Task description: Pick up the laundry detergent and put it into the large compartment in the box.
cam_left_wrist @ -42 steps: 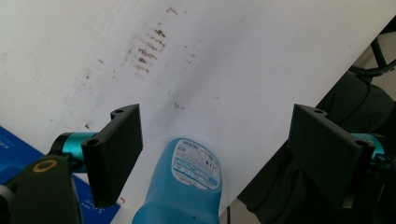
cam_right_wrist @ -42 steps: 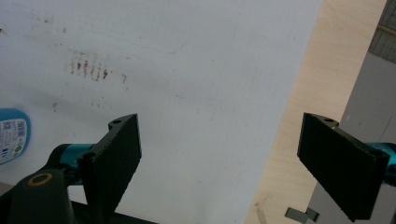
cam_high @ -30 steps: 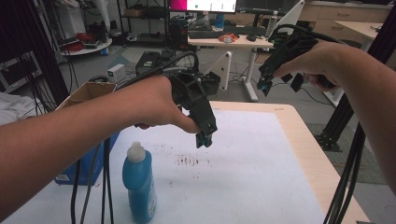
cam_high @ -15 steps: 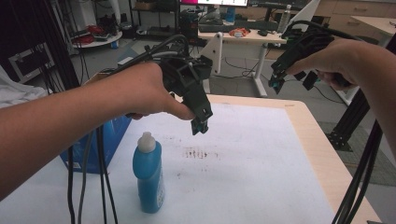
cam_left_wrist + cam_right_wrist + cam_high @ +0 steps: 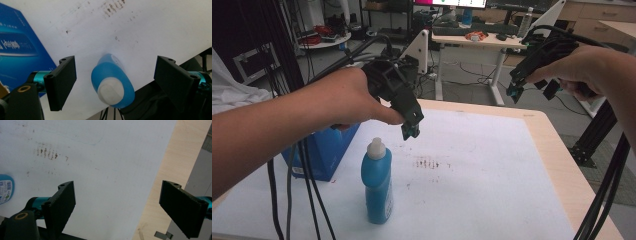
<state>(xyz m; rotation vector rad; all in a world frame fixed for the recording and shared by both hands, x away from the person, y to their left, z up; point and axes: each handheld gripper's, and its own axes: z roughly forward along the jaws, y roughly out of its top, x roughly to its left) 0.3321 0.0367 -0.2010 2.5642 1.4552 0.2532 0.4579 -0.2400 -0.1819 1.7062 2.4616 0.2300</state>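
Both tongs gape: left tongs (image 5: 115, 75) above the capped blue bottle (image 5: 377, 185), right tongs (image 5: 117, 202) empty.

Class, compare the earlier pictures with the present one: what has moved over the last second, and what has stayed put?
The left gripper has drawn back toward the person and now hangs open above the blue bottle; its own view looks down on the white cap between its jaws. Nothing was grasped or released. The right gripper stays raised and open; bottle and blue box have not moved.
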